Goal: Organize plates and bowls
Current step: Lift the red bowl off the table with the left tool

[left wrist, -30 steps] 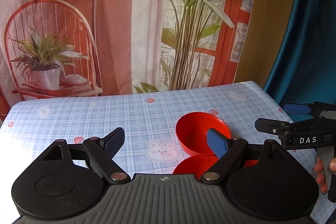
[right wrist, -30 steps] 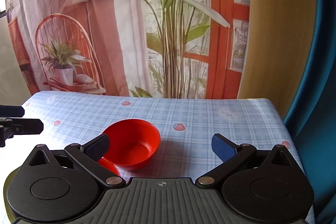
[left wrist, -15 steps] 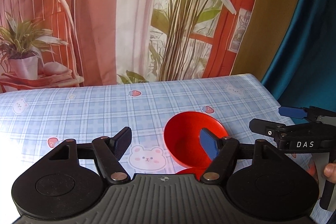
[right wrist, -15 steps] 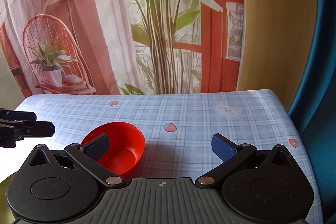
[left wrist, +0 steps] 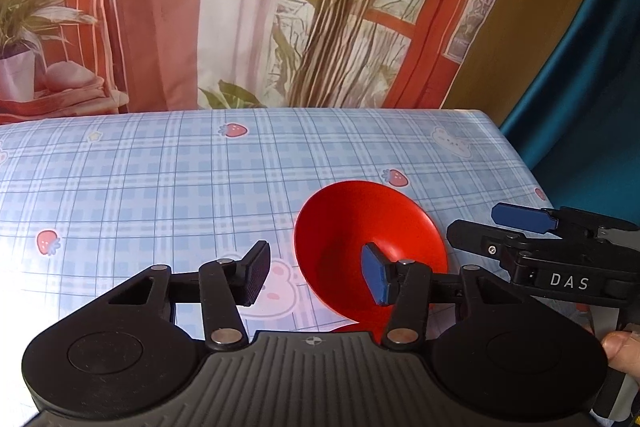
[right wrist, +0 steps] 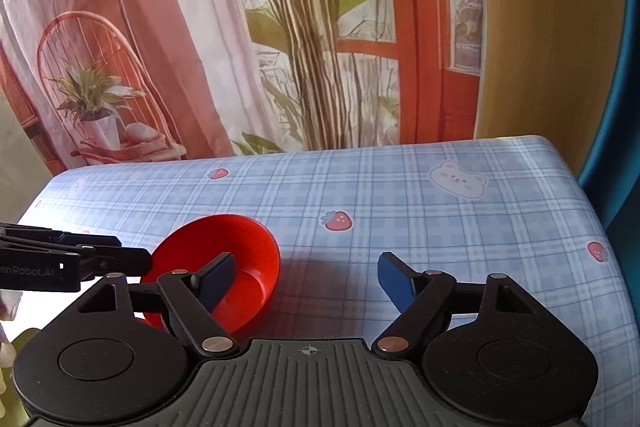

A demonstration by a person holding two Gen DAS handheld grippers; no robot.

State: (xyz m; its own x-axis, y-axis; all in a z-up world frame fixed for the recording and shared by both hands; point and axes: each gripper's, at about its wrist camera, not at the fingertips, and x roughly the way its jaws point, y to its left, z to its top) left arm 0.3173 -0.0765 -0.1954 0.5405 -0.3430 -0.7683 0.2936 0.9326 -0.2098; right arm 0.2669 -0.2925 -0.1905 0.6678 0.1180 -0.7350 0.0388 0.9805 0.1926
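Bowl (left wrist: 370, 239), red and one in count, sits on the near right part of the checked surface (left wrist: 160, 187), tilted, with a sliver of a second red dish (left wrist: 352, 327) showing under its near edge; what that dish is cannot be told. Two grippers are in view. The left gripper (left wrist: 316, 277) reaches in from the near side with its jaws closing: its right finger (left wrist: 374, 277) is over the bowl's inside, its left finger outside above the cloth, so the bowl's left rim stands between them, not yet pressed. The right gripper (right wrist: 306, 281) comes from the bowl's right, jaws also closing, its left finger (right wrist: 218, 281) inside the bowl and the right rim between the fingers, untouched.
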